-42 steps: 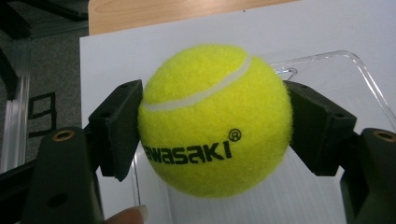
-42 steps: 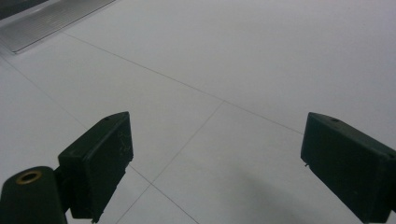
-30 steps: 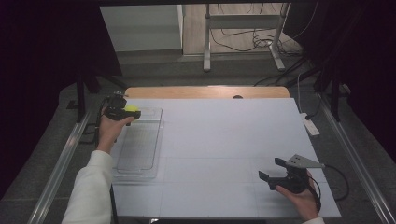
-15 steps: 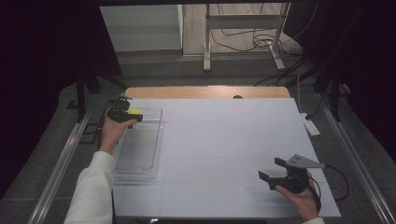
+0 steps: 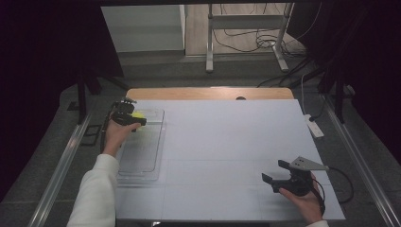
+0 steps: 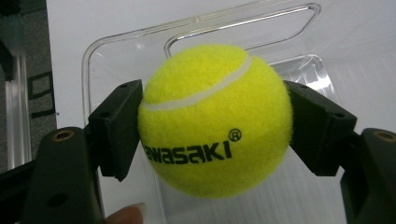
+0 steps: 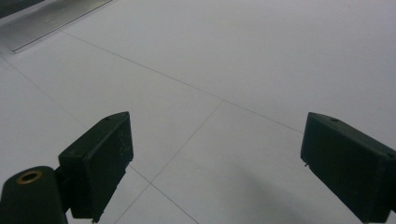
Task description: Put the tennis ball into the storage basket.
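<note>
A yellow tennis ball (image 5: 138, 115) with black lettering is clamped between the jaws of my left gripper (image 5: 132, 118), which hovers over the far end of a clear plastic tray (image 5: 142, 153) at the table's left side. In the left gripper view the ball (image 6: 215, 121) bulges between the two black pads (image 6: 119, 126), with the tray's rim (image 6: 196, 21) behind it. My right gripper (image 5: 273, 170) rests at the near right of the white table, its jaws spread wide. The right gripper view shows my right gripper (image 7: 217, 140) with bare tabletop between its pads.
The white table top (image 5: 227, 142) stretches between the two hands, with a wooden strip (image 5: 203, 93) along its far edge. A white power strip (image 5: 314, 126) lies off the right edge. Metal rails run along both sides; cables lie on the floor beyond.
The left gripper with the ball has edged very slightly nearer over the tray's far end. The right gripper has stayed put.
</note>
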Demonstrator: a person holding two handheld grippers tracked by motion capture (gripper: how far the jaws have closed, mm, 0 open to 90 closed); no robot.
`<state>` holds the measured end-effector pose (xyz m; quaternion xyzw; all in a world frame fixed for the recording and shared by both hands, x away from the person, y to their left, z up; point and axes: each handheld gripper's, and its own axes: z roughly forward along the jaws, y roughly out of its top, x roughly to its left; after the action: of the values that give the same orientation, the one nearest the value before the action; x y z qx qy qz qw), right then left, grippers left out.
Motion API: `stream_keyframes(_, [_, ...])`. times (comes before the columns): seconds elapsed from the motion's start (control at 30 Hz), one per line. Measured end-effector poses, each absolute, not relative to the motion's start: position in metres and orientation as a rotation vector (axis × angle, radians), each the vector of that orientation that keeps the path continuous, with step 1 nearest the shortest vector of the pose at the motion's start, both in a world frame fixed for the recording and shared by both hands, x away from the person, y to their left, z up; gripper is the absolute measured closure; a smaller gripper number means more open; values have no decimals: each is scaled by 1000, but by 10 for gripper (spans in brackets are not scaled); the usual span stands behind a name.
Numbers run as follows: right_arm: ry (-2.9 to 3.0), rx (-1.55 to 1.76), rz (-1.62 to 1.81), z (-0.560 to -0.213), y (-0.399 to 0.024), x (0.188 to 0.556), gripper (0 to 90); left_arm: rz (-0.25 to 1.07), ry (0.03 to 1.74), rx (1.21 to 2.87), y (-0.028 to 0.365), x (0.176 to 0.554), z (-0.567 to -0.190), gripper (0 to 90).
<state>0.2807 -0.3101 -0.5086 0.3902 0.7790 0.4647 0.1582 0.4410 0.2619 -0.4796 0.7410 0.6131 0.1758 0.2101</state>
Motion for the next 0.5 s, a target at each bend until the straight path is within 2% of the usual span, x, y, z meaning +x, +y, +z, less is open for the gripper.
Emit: stream_keyframes(0.5, [2225, 1120, 1325, -508, -311, 280, 94, 488, 1729, 2106, 256, 446, -491, 260])
